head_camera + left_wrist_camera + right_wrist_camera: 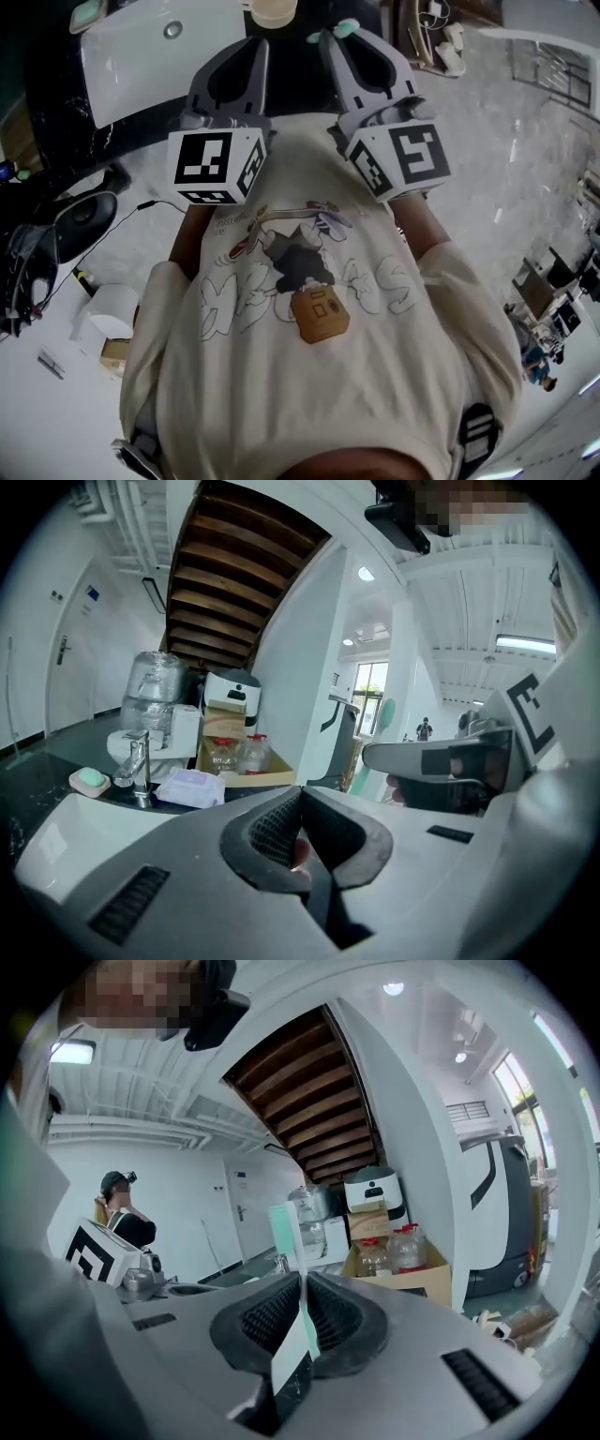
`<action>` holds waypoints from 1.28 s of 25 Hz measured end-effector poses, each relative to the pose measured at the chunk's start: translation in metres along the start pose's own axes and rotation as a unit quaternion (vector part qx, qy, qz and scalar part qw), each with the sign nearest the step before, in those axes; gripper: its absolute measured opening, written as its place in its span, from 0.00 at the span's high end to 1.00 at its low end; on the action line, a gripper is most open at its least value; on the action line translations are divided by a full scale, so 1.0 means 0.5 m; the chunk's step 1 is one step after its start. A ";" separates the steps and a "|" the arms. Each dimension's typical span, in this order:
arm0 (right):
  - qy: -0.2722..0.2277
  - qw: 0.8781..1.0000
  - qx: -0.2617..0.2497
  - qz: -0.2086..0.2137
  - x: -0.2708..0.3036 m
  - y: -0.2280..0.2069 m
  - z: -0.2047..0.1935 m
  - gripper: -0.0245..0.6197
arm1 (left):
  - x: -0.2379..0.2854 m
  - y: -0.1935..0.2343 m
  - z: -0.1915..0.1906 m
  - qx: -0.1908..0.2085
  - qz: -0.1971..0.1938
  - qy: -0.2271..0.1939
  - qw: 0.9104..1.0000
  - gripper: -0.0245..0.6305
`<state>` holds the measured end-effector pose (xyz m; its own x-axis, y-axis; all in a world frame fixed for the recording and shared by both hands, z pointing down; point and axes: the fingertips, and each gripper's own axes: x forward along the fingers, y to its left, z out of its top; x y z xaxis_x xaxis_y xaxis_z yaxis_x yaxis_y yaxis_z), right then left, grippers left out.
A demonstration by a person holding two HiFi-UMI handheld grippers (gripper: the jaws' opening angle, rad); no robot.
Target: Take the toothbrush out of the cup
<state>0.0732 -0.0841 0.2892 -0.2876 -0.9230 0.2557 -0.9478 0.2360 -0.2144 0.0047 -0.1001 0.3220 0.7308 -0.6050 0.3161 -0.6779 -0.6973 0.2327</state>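
The right gripper (302, 1283) pinches the toothbrush (285, 1227), seemingly clear of the cup (272, 11) that the closed left gripper (300, 803) appears to clamp, so removal looks done; next, carry it safely aside.

Only lettering: print on the person's shirt (309, 309), big outlined letters across the chest, creased, last two look like "AS", the rest unreadable. The small script line above the cartoon is too small to read. Cubes on left gripper (260, 45) and right gripper (325, 39) carry black-and-white square codes, no letters. Cardboard box (412, 1279): no legible print.
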 end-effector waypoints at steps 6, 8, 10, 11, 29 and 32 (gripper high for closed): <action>-0.010 0.999 -0.012 -0.032 -0.007 0.027 -0.019 0.90 | -0.008 -0.018 0.005 0.025 -0.005 0.001 1.000 0.94; -0.018 0.999 -0.023 -0.032 -0.008 0.031 -0.019 0.90 | -0.011 -0.026 0.001 0.029 -0.007 0.005 1.000 0.94; -0.020 0.999 -0.028 -0.028 -0.010 0.036 -0.021 0.90 | -0.012 -0.032 -0.003 0.030 -0.007 0.008 0.999 0.94; -0.020 0.999 -0.028 -0.025 -0.010 0.039 -0.021 0.90 | -0.011 -0.033 -0.005 0.029 -0.008 0.009 1.000 0.94; 0.001 1.000 -0.001 -0.025 -0.025 0.058 -0.056 0.90 | -0.048 -0.047 -0.021 0.028 -0.020 0.016 0.999 0.94; 0.004 0.999 0.008 -0.035 -0.015 0.064 -0.063 0.90 | -0.056 -0.029 -0.021 0.025 -0.022 0.018 0.999 0.94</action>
